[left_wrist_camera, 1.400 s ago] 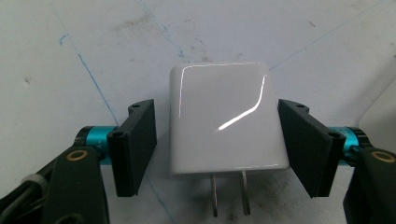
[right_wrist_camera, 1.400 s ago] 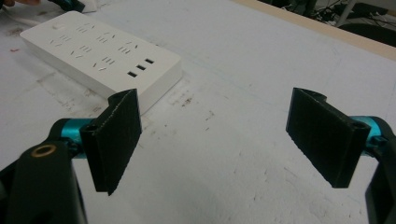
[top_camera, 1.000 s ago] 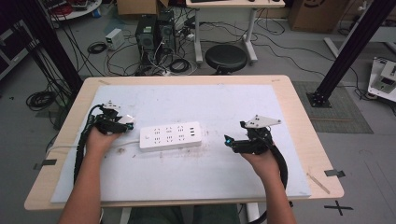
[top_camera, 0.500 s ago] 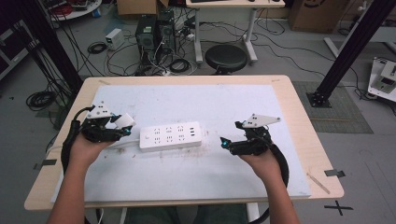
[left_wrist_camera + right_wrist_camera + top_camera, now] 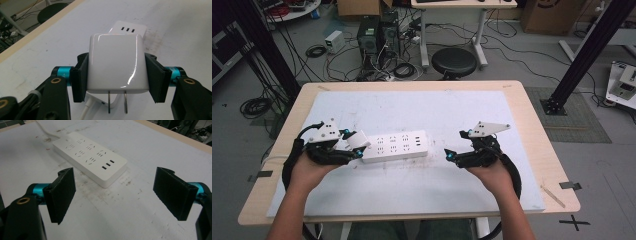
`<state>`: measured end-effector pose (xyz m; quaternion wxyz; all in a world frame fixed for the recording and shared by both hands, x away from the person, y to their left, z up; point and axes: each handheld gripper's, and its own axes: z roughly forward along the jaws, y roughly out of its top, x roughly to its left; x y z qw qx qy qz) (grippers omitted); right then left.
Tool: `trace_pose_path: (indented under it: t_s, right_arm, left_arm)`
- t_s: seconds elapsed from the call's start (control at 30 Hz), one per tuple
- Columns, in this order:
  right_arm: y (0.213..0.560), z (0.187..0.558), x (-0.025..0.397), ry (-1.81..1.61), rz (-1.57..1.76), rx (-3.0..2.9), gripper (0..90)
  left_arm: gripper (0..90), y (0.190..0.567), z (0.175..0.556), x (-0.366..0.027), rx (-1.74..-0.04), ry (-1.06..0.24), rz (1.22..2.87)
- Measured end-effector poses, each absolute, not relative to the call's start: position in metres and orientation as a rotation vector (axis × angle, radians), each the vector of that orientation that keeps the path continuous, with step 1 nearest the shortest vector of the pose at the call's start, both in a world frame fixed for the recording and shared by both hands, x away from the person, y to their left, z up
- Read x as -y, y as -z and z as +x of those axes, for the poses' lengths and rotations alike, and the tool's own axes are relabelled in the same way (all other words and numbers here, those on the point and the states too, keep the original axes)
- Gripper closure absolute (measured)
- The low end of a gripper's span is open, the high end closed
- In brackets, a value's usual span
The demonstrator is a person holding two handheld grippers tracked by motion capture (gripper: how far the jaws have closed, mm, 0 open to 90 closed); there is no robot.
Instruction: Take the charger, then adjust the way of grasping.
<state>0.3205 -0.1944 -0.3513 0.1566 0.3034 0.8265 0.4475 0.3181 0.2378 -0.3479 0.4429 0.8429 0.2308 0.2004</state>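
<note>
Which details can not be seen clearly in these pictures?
- Power strip: in the left gripper view the charger in the left claw hides most of it.
- Strip's cable: cut off by the top edge of the right gripper view.
- Socket shapes: too small in the high view.

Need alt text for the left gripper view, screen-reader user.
The left gripper clamps a white plug-in charger between its two black jaws, the charger's two metal prongs pointing toward the camera. Behind it, a white power strip lies on the white table, with a white cable curling beneath the charger.
</note>
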Motion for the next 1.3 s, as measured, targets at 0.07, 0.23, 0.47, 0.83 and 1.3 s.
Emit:
trace_pose_path:
  t_s: [0.07, 0.23, 0.47, 0.83, 1.3]
  right_arm:
    - [0.352, 0.321, 0.195, -1.275, 0.867, -2.374, 18.5]
    - [0.349, 0.32, 0.196, -1.282, 0.882, -2.38, 18.5]
    - [0.351, 0.318, 0.189, -1.361, 0.864, -2.443, 18.5]
    - [0.365, 0.313, 0.162, -1.499, 0.922, -2.596, 18.5]
    - [0.389, 0.315, 0.132, -1.739, 0.982, -2.706, 18.6]
  left_arm:
    - [42.5, 0.349, 0.318, -0.235, -0.551, -0.497, 2.098]
    - [42.5, 0.351, 0.317, -0.222, -0.484, -0.502, 2.108]
    - [42.5, 0.355, 0.307, -0.187, -0.301, -0.506, 2.105]
    - [42.5, 0.375, 0.286, -0.149, -0.075, -0.579, 2.071]
    - [42.6, 0.396, 0.267, -0.128, 0.011, -0.71, 2.016]
